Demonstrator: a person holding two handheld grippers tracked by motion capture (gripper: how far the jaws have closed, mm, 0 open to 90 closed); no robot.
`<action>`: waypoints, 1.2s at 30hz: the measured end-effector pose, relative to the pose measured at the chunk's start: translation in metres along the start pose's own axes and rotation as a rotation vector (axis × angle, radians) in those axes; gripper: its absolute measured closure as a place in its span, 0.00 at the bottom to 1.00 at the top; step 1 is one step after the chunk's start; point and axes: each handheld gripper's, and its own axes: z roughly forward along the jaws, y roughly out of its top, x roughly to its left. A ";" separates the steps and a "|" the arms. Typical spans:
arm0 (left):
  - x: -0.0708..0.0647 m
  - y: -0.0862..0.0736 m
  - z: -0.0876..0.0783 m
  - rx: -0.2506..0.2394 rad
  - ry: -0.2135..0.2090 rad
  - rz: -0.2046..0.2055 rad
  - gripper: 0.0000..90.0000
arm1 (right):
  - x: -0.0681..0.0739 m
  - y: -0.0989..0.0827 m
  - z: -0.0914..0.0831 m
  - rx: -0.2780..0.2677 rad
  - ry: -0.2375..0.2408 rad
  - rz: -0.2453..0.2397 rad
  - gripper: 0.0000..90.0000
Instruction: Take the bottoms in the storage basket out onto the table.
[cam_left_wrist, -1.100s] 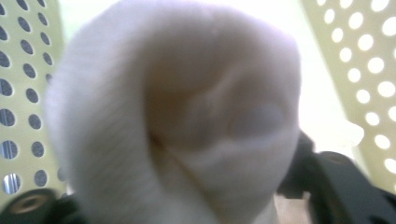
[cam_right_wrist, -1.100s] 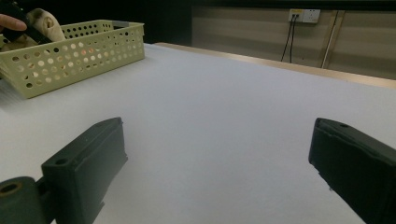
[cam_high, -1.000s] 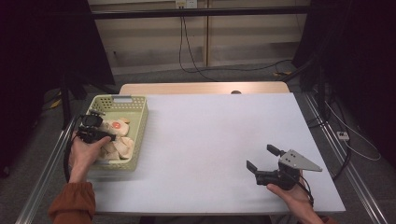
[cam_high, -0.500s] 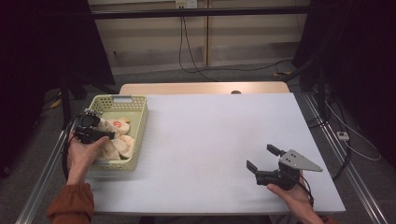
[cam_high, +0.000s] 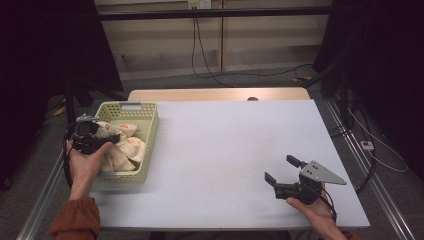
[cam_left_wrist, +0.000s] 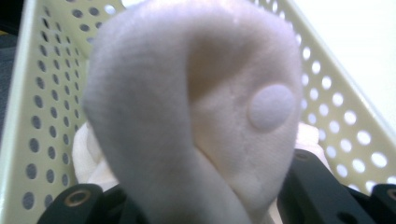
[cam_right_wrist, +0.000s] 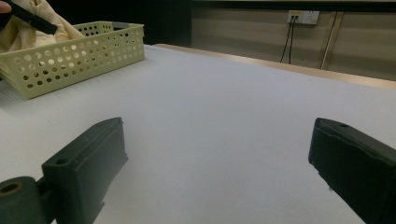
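Table, white rectangular top, mostly bare; pale green perforated plastic basket at its left edge, heaped with cream soft cloth pieces. Left gripper over basket, jaws clamped on a cream fleecy cloth piece with a round white dot patch; piece bunched up between the black jaws, basket walls on both sides, so lifted but not clear of the rim. Right gripper low over bare table near the front right, well apart from basket, jaws spread wide, nothing between. Step in hand, by judgement: pick-out from basket. Next move likely needed: straight lift clear of rim without dragging neighbouring cloth, then carry to open table.
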 end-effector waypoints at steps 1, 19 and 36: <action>0.000 0.000 -0.001 -0.006 0.002 -0.001 0.75 | 0.000 0.000 0.000 0.000 0.000 0.002 0.04; -0.006 -0.006 -0.033 -0.178 0.013 0.007 0.74 | 0.001 0.002 0.008 0.001 0.029 -0.009 0.04; -0.010 -0.002 -0.057 -0.302 0.035 -0.020 0.74 | 0.001 0.002 0.009 0.000 0.033 -0.012 0.04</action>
